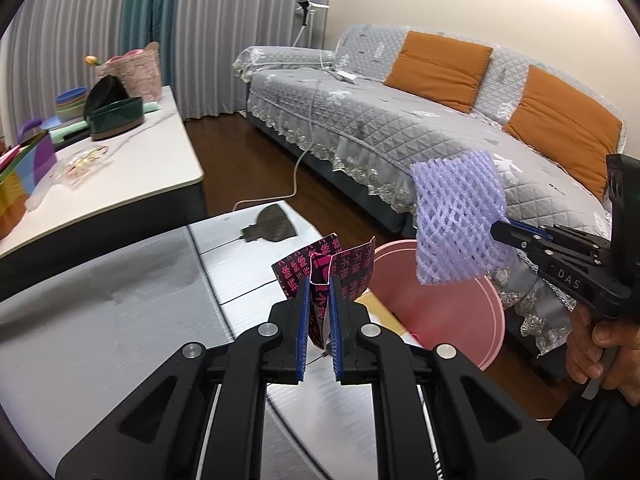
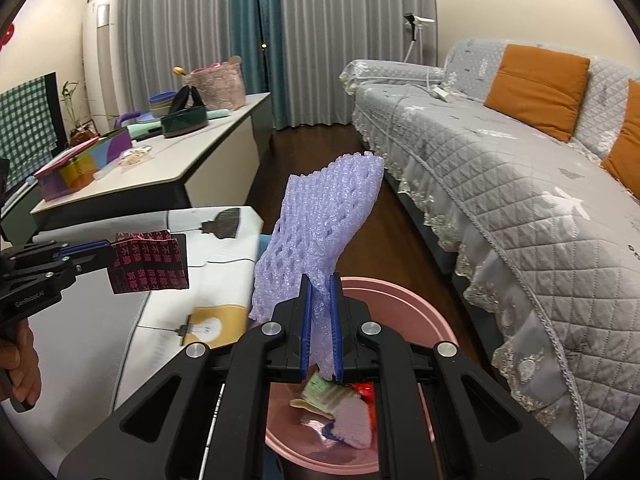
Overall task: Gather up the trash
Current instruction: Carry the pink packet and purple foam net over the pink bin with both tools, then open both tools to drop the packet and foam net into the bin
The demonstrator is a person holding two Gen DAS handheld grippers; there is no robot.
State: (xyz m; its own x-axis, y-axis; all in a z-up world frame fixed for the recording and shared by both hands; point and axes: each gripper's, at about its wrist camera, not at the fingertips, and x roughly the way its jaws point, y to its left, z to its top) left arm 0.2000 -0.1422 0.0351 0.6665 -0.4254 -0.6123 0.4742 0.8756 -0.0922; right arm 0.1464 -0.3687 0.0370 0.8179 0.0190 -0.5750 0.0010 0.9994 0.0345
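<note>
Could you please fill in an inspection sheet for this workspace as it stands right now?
Surface: white table with printed lamp pictures.
Job's things: purple foam net and dark pink-lettered wrapper, both held; pink bin beside the table, already holding scraps.
Clutter: bowls and a basket on the side table.
Grippers: left gripper shut on the wrapper; right gripper shut on the net, above the bin.
Cables: white cord trailing from sofa to floor.
Surroundings: grey sofa, orange cushions, curtains.
</note>
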